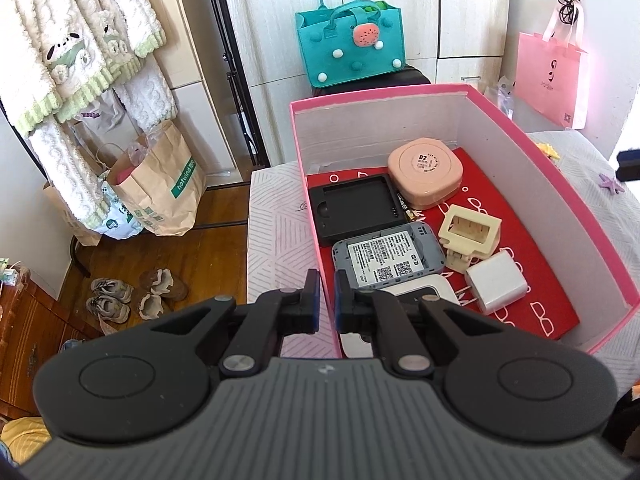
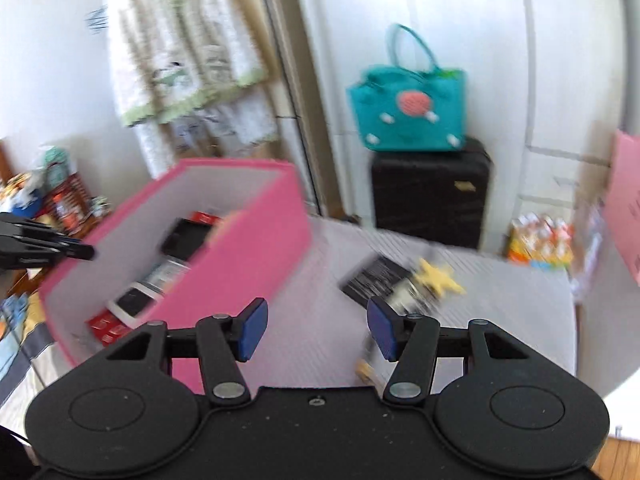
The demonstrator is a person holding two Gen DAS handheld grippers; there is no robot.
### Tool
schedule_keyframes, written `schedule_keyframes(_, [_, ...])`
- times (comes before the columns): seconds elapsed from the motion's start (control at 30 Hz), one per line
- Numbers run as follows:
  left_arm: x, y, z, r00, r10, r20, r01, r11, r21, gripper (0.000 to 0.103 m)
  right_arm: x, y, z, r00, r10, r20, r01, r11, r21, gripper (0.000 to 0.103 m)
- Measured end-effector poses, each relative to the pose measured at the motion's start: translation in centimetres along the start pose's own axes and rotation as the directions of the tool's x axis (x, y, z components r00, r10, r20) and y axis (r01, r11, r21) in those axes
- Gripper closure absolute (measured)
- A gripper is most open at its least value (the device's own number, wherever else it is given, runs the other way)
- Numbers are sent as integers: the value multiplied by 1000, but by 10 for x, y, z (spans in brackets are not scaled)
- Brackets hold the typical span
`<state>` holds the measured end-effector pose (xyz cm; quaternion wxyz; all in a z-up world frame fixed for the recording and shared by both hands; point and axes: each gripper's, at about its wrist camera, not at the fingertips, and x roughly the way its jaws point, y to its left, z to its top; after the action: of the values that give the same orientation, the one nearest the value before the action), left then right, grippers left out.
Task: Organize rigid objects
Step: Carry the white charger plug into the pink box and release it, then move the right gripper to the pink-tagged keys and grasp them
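Left gripper (image 1: 325, 300) angled down over the near left wall of the pink box (image 1: 560, 184), jaws nearly together with that wall's edge in the narrow gap; actual pinch on the cardboard impossible to tell. Right gripper (image 2: 316, 330) tilted down over the bedspread (image 2: 320, 264), jaws well apart, nothing between the blue pads (image 2: 252, 330).

Readable in the left view: "hotwind" on a paper bag (image 1: 168, 188), "D2" on the pink case (image 1: 425, 171); fine print and QR codes on the grey device (image 1: 388, 256) too small to read.

Only in the left view, sharply: box contents, namely a black tray (image 1: 352, 210), cream holder (image 1: 471, 236), white charger (image 1: 496, 286). Only in the right view, blurred: a black card (image 2: 374, 278) and yellow star (image 2: 438, 276) lying outside the box on the bedspread, just beyond the right pad
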<state>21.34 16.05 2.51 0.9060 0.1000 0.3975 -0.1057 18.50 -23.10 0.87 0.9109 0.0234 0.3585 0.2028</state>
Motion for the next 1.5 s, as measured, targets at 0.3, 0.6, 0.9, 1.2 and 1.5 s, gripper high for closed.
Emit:
schedule_keyframes(0.3, [2, -9, 2, 999, 39, -28, -39, 999, 18, 97, 27, -18, -44, 991, -16, -133, 21, 999, 39, 52])
schedule_keyframes(0.6, [3, -11, 3, 998, 56, -35, -56, 998, 3, 97, 49, -9, -55, 979, -125, -162, 125, 992, -10, 91])
schedule_keyframes(0.9, [3, -11, 3, 998, 53, -38, -53, 999, 2, 97, 53, -6, -54, 983, -112, -143, 112, 994, -4, 76])
schedule_keyframes(1.2, [3, -11, 2, 998, 49, -37, -49, 999, 1, 97, 62, 1, -52, 982, -165, -97, 164, 986, -18, 75])
schedule_keyframes(1.5, [3, -13, 2, 999, 40, -32, -40, 999, 2, 97, 46, -2, -48, 985, -155, -73, 157, 987, 30, 98])
